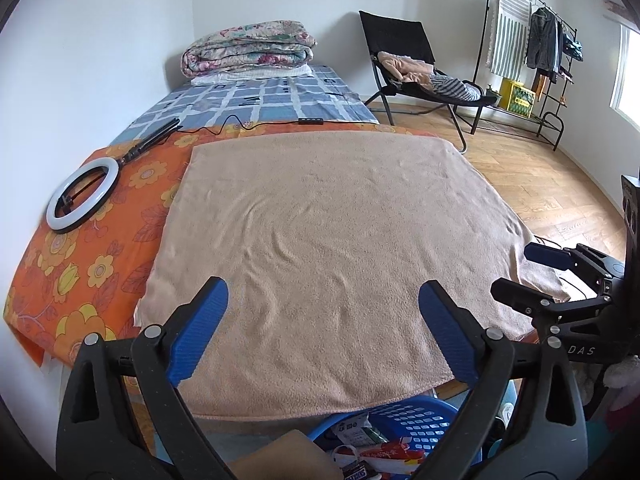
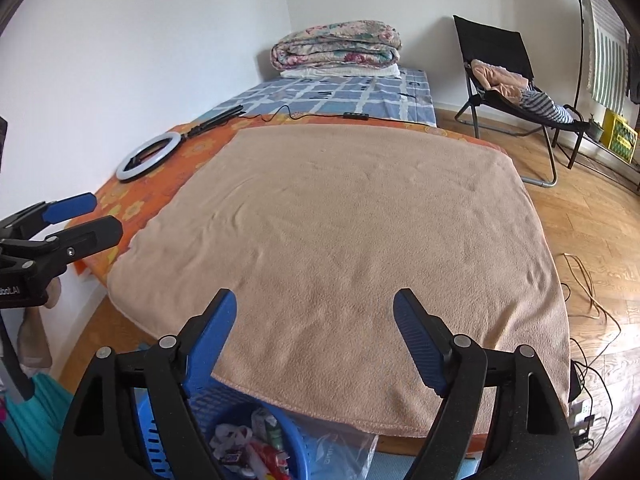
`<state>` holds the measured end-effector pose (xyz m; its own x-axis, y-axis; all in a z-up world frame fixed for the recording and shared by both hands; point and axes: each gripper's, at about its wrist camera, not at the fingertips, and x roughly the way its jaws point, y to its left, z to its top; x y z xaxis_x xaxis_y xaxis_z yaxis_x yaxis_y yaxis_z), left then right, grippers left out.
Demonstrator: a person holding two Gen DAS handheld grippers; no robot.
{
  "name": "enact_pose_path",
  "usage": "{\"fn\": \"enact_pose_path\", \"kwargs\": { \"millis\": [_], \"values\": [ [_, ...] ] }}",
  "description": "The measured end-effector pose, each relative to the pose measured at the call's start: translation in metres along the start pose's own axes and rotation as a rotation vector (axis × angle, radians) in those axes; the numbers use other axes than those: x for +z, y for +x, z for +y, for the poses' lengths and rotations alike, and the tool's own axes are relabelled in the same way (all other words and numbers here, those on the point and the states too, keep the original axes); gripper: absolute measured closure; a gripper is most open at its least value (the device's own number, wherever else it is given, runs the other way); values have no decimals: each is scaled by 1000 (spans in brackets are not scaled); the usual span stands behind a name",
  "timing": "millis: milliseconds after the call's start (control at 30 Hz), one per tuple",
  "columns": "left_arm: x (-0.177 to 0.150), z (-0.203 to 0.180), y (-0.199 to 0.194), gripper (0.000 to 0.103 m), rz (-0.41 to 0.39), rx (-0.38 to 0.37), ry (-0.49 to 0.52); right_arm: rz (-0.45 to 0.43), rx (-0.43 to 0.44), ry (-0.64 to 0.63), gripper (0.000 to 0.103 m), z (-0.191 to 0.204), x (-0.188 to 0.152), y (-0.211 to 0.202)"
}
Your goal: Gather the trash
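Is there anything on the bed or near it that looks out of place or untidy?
A ring light lies flat on the orange floral sheet, its cable trailing across the bed. Loose cords sprawl on the wooden floor. The beige blanket itself is bare; wrappers sit in the blue basket.

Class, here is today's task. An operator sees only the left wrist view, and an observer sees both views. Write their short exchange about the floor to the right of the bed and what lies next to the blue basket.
Operator: Is the floor to the right of the beige blanket free?
Observer: No. Loose cables trail across the wooden floor there.
Operator: Is anything next to the blue basket?
Observer: Yes. A clear plastic bag lies at its right side, below the blanket's edge.
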<state>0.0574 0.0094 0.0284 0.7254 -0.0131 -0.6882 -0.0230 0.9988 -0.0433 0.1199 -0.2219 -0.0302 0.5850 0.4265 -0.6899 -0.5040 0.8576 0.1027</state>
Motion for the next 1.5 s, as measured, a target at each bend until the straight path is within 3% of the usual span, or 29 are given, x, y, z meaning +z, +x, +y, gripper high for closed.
{"fn": "enact_pose_path", "kwargs": {
  "millis": [267, 1500],
  "values": [
    [1, 5, 15, 5, 53, 9, -39, -21, -26, -10, 22, 0, 3, 5],
    [-1, 6, 12, 4, 50, 4, -55, 14, 14, 82, 22, -9, 0, 16]
  ]
}}
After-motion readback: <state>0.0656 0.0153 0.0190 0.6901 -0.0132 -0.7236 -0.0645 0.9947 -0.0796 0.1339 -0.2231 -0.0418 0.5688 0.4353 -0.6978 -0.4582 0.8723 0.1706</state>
